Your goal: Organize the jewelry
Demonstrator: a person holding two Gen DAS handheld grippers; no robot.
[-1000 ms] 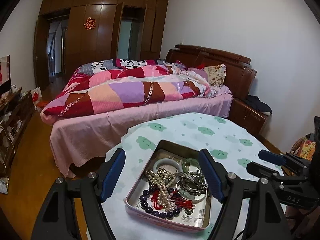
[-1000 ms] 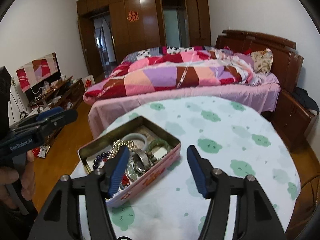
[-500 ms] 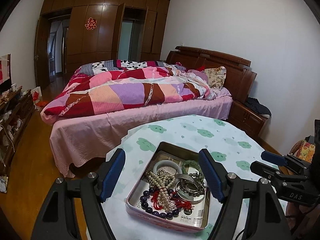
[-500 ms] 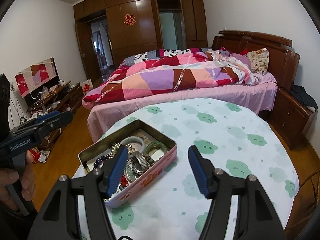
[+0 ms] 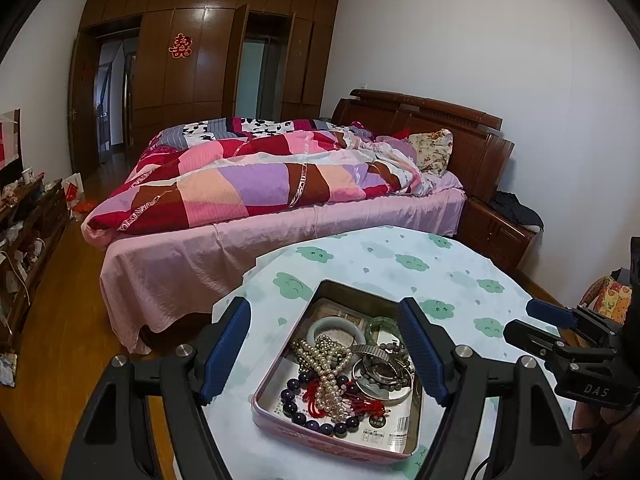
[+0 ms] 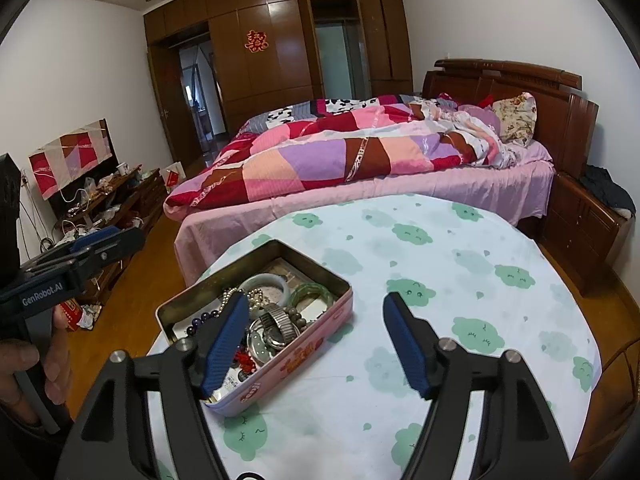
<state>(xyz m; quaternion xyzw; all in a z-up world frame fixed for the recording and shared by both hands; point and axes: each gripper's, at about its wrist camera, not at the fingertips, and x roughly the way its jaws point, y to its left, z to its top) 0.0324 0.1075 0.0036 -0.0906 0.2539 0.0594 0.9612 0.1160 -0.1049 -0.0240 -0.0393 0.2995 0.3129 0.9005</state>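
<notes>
Status: all jewelry sits in 1 open pink tin (image 5: 320,438) on the table (image 5: 452,276), near its left-front edge. Inside, tangled in 1 heap: pearl strand (image 5: 326,368) draped over dark purple bead bracelet (image 5: 316,424) and red cord (image 5: 352,406); pale jade bangle (image 5: 334,326) and green bangle (image 5: 380,326) toward the far end; metal watch band (image 6: 280,322) and silver bangles (image 5: 380,386) on the right side. Nothing lies on the cloth outside the tin. This fits 2 readings: pieces gathered into the tin and job near finished, or a mixed pile waiting to be sorted out; frames don't settle which. Left gripper (image 5: 326,350) hangs just above the tin, jaws spread wide on either side of the heap, holding nothing. Right gripper (image 6: 316,342) is also spread wide and empty, its left finger (image 6: 224,344) over the tin's near corner, the rest over bare cloth. Obstacles: strands overlap, so any single pick likely drags neighbours; the tin wall limits side approach. Around: bed (image 6: 400,188) right behind the table, low cabinet (image 6: 116,200) with clutter at left, nightstand (image 6: 588,232) at right, none in the way.
</notes>
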